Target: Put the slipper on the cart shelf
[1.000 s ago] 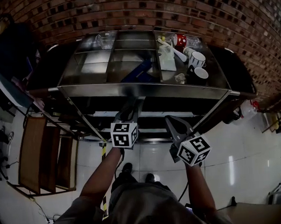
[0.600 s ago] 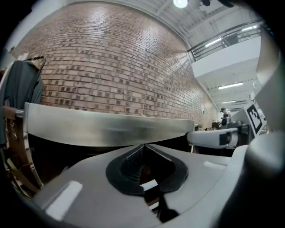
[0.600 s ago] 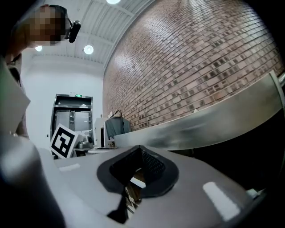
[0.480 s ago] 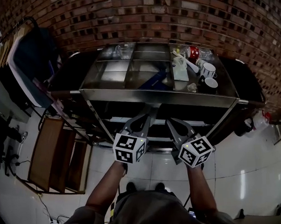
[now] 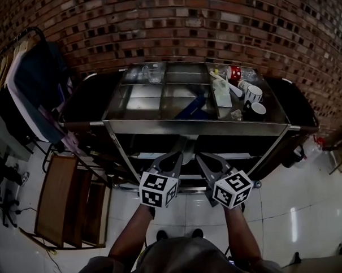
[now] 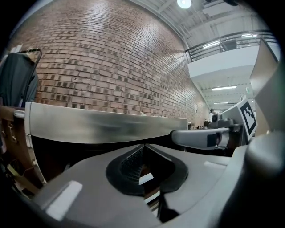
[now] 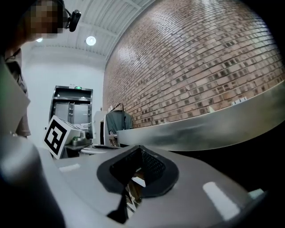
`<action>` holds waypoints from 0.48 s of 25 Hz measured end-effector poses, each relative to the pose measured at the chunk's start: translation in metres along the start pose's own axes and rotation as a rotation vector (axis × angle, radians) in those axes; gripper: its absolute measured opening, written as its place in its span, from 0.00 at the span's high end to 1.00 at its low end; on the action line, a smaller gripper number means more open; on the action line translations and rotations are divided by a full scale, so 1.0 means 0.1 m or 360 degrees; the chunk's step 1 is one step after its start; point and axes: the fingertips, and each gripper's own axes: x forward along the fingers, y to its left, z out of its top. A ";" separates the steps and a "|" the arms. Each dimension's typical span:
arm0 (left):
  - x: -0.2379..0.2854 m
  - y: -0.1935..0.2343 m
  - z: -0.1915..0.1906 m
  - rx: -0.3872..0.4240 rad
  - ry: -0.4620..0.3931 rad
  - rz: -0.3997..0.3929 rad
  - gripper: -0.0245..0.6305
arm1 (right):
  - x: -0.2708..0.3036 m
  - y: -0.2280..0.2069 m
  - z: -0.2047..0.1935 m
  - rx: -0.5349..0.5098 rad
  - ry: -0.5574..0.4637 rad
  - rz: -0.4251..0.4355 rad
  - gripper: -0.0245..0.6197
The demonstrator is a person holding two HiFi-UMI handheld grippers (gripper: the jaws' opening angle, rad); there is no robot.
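1. Closest to the person, the left gripper [image 5: 181, 152] and the right gripper [image 5: 202, 156] are held side by side, just apart, and point at the cart's front. In each gripper view the jaws meet tip to tip ( [image 6: 143, 145], [image 7: 140, 147]) with nothing caught between them, so both tools are closed and empty.

2. Ahead of both tips stands the steel cart [image 5: 193, 127]. Its lower shelves are too dark to show any contents.

3. In the top tray lies a blue shape, which I take to be the slipper [image 5: 192, 109]. It is beyond the grippers and higher, roughly in line with the gap between them, so neither is clearly nearer. Its long axis runs diagonally from near-left to far-right. If this is the slipper, it already rests on the cart.

4. Farther right on the top stand mugs [image 5: 253, 94], with the brick wall [image 5: 183, 25] behind.

5. Only the head view shows the tray's contents. The gripper views catch the cart's rim edge-on [image 6: 107, 127] and the wall, never the slipper.
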 end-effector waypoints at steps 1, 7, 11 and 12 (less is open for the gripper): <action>0.00 0.01 0.00 -0.0009 -0.0001 -0.0008 0.95 | 0.01 0.01 0.00 -0.0002 0.0005 -0.0004 0.96; 0.00 0.08 0.03 -0.0035 -0.0010 -0.0026 0.95 | 0.05 0.00 -0.01 -0.0010 0.0030 -0.0036 0.96; 0.01 0.10 0.04 -0.0048 -0.0003 -0.0026 0.95 | 0.08 0.01 -0.03 0.0006 0.0051 -0.0021 0.96; 0.01 0.10 0.04 -0.0055 -0.0005 -0.0030 0.95 | 0.08 0.01 -0.03 0.0006 0.0055 -0.0020 0.96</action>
